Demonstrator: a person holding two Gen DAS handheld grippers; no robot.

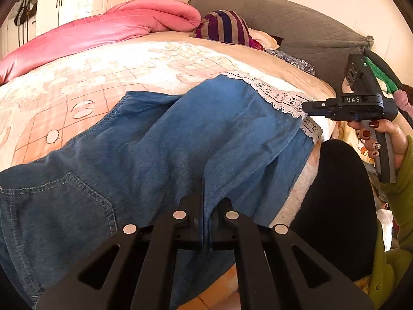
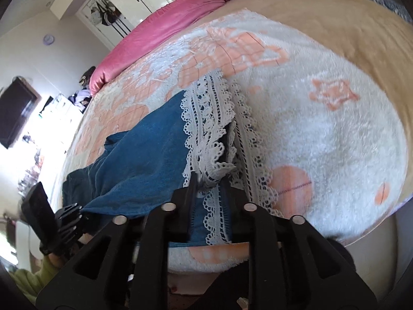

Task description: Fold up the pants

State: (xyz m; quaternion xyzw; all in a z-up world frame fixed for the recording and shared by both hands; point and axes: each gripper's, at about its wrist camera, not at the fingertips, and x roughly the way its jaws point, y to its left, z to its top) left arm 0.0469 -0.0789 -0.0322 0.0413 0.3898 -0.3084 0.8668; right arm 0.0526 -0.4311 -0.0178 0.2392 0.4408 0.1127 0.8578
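The pants [image 1: 165, 139] lie spread on the bed [image 1: 85, 77]. The left tool [image 1: 205, 222] is clamped tight on a ridge of denim near the seat. The right tool [image 2: 209, 180] stands slightly apart around the lace hem [image 2: 206, 118], apparently not pinching. Likely mid-fold: next, the right tool needs a firm grip on the hem.

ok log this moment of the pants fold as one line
stage: gripping | left gripper: shut on pants | right gripper: jaws apart around lace hem | surface: blanket
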